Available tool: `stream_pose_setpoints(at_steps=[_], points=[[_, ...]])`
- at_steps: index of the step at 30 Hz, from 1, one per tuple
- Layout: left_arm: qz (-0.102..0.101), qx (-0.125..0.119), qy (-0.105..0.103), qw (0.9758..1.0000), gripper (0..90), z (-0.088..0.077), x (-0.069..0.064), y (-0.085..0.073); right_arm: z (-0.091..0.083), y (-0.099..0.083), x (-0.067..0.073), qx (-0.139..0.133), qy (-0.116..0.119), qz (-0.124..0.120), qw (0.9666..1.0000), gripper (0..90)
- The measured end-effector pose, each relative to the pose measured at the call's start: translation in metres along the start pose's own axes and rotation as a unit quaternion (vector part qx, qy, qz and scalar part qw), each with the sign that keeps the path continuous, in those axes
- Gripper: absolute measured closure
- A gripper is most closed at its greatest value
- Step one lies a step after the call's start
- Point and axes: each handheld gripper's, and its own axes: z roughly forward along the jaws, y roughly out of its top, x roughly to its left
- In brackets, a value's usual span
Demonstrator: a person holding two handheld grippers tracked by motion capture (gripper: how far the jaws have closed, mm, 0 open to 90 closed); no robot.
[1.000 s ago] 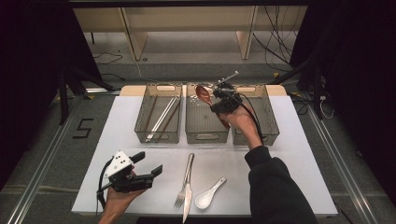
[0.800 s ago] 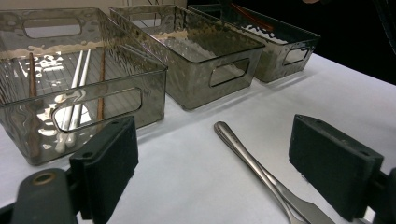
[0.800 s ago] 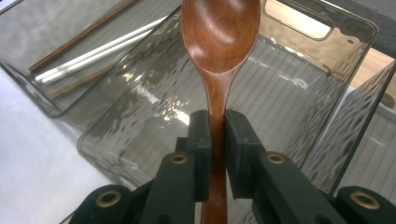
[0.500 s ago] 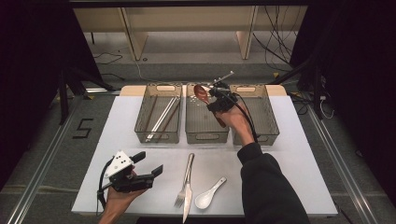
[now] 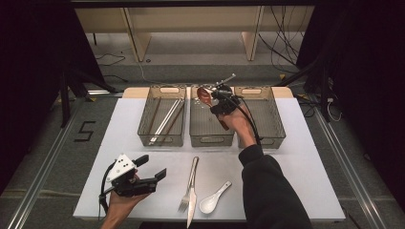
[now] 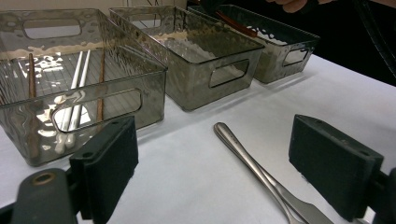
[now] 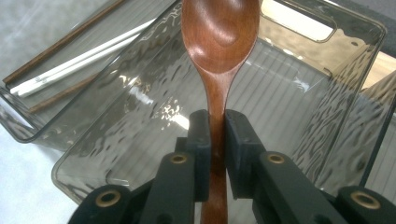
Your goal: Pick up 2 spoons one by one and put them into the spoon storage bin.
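I had a white tabletop (image 5: 305,157) in front of me with three smoky clear bins in a row at its far side. The left bin (image 5: 162,138) held chopsticks (image 5: 165,119), pale and dark; the middle bin (image 5: 210,138) lay under my right gripper (image 5: 216,97); the right bin (image 5: 267,138) looked bare where I could see in. Nearer me lay a fork (image 5: 184,202), a table knife (image 5: 192,191) and a white ceramic spoon (image 5: 213,199).

The wooden spoon (image 7: 219,42) was what I was working with. It hung over the middle bin, bowl forward, with the right fingers (image 7: 200,140) pressed on its narrow handle just below the bowl. I judged it light, rigid and not fragile, though the smooth finish could let it pivot in such a thin grip. Holding near the neck seemed sound to me; a grip farther down the handle would have let the bowl swing.

My left gripper (image 5: 155,169) hovered over the tabletop's near left, its fingers (image 6: 109,163) wide apart and holding nothing.
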Motion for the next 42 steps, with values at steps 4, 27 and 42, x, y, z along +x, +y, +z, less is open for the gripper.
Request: stream_pose_setpoints(at_steps=[4,27,42], points=[[0.002,0.000,-0.001,1.0000,15.2,0.000,0.000,0.000,0.005,-0.001,0.000,0.004,0.002,0.003,1.0000,81.8],[-0.004,-0.001,0.000,1.0000,15.2,-0.002,0.001,-0.001,-0.008,-0.011,0.013,-0.010,0.071,-0.033,0.9968,49.6],[-0.002,0.002,0.001,1.0000,15.2,-0.001,0.001,-0.001,-0.055,-0.066,0.036,-0.010,0.141,-0.134,0.9809,36.5]])
